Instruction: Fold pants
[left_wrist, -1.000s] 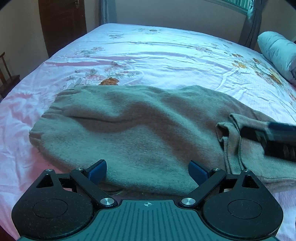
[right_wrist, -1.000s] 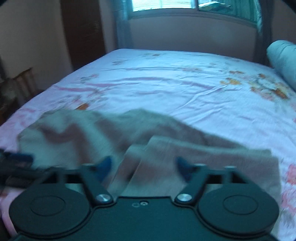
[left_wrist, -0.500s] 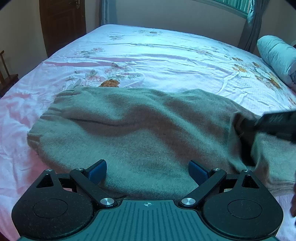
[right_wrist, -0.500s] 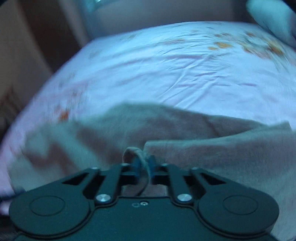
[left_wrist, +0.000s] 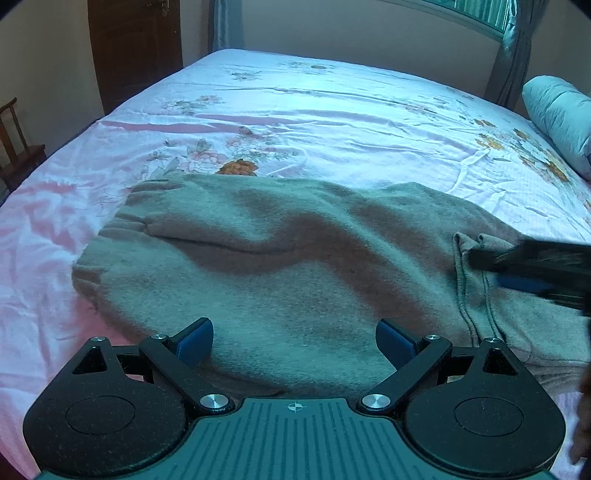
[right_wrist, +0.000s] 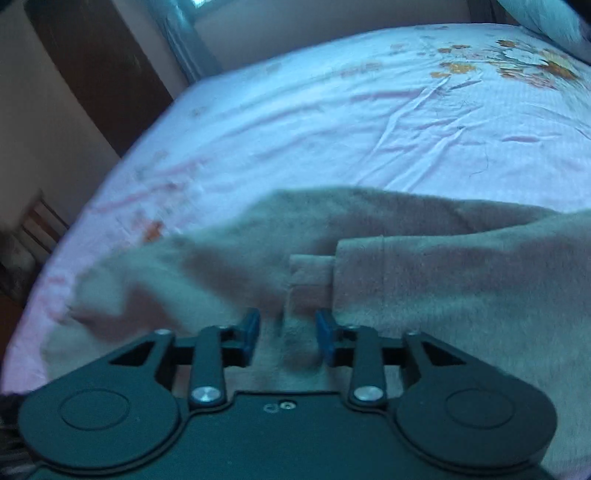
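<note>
Having released the pants (right_wrist: 461, 295), the right gripper (right_wrist: 286, 338) jaws now gape; left gripper (left_wrist: 294, 341) unchanged, apart.

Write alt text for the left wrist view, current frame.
Gray-brown pants lie spread across a bed with a pink floral sheet, and the left gripper hovers open at their near edge. At the right edge, the right gripper sits at the folded-over pant cuffs. A pale blue pillow, a dark wooden door and a chair frame the scene.
</note>
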